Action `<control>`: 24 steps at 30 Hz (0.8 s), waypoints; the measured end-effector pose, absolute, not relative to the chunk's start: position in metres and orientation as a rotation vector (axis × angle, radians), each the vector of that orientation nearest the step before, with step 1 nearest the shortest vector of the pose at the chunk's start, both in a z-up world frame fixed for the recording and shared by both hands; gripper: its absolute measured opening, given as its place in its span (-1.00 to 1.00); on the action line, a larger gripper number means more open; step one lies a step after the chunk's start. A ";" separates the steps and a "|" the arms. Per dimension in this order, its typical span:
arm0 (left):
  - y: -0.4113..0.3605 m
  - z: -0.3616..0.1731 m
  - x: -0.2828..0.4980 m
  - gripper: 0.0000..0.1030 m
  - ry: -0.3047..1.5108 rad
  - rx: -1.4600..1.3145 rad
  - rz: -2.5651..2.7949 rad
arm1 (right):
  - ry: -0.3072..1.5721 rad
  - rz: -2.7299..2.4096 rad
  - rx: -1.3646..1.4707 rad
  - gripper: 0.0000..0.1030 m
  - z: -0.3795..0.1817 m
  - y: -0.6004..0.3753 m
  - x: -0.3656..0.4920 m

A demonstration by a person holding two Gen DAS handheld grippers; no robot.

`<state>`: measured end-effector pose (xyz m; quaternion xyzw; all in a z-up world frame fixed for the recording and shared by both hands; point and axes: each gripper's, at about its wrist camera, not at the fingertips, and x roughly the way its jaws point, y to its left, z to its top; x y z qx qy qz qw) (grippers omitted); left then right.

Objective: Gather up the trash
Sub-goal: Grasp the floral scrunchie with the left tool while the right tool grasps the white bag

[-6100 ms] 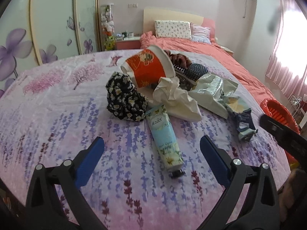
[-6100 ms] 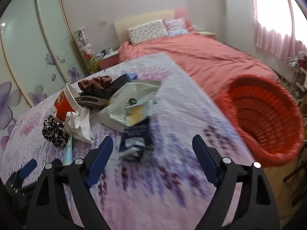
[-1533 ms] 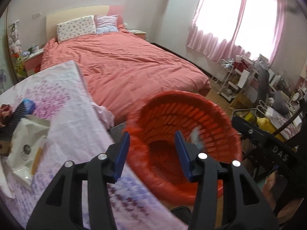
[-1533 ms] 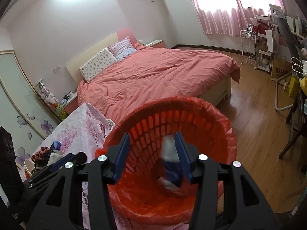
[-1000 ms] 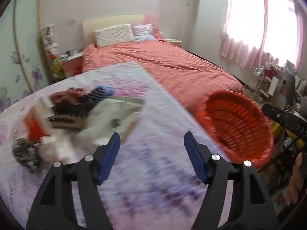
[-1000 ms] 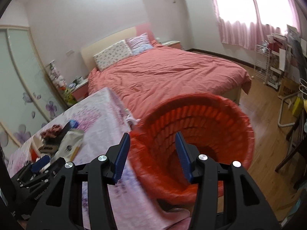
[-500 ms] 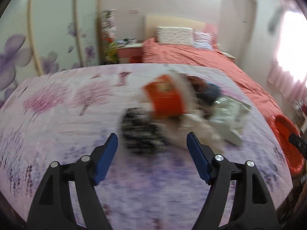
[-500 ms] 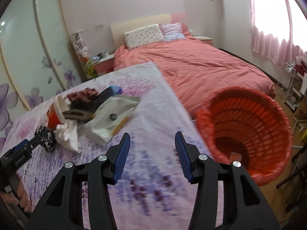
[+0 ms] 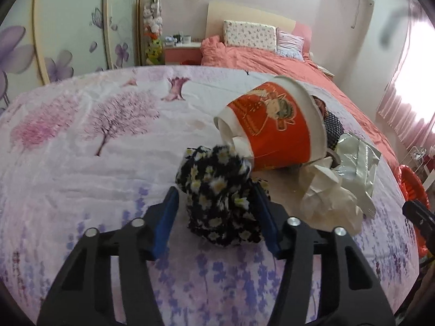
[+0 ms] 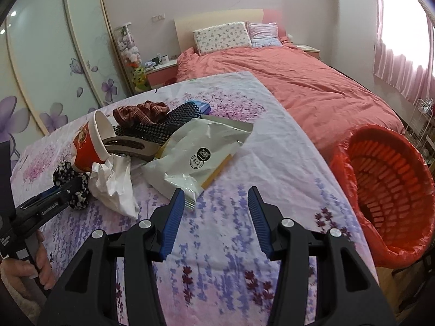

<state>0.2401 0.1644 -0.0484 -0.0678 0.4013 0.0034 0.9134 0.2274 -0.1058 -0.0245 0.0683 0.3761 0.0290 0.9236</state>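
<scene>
A black floral scrunchie (image 9: 220, 195) lies on the flowered bed cover (image 9: 81, 163), just in front of a tipped red paper cup (image 9: 274, 127). My left gripper (image 9: 215, 190) straddles the scrunchie and its jaws are closing on it; a thin gap still shows at the left pad. Right of the cup lie crumpled white tissue (image 9: 326, 195) and a white packet (image 10: 201, 152). My right gripper (image 10: 214, 193) hangs open and empty over the cover, just below the packet's near corner. The red basket (image 10: 386, 190) stands beside the bed on the right.
A black hairbrush (image 10: 152, 133) and a brown scrunchie (image 10: 141, 111) lie behind the cup. A person's hand (image 10: 27, 266) holds the left tool at the lower left. A bed with a pink cover (image 10: 299, 87) lies beyond, and flowered wardrobe doors (image 10: 40, 68) stand to the left.
Both grippers swung away from the red basket back over the flowered cover. The left one came down around the floral scrunchie and its jaws narrowed. The right one kept its width.
</scene>
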 end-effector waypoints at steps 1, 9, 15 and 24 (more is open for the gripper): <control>0.167 -0.051 0.243 -0.13 0.838 -0.164 -0.010 | 0.774 0.060 0.139 -0.04 -0.026 -0.104 0.229; 0.173 -0.047 0.239 -0.68 0.816 -0.149 -0.037 | 0.799 0.066 0.138 -0.04 -0.037 -0.091 0.246; 0.194 -0.040 0.222 -0.69 0.797 -0.145 -0.008 | 0.806 0.083 0.154 -0.04 -0.040 -0.081 0.259; 0.219 -0.038 0.221 -0.68 0.797 -0.161 0.035 | 0.809 0.050 0.169 0.30 -0.042 -0.055 0.281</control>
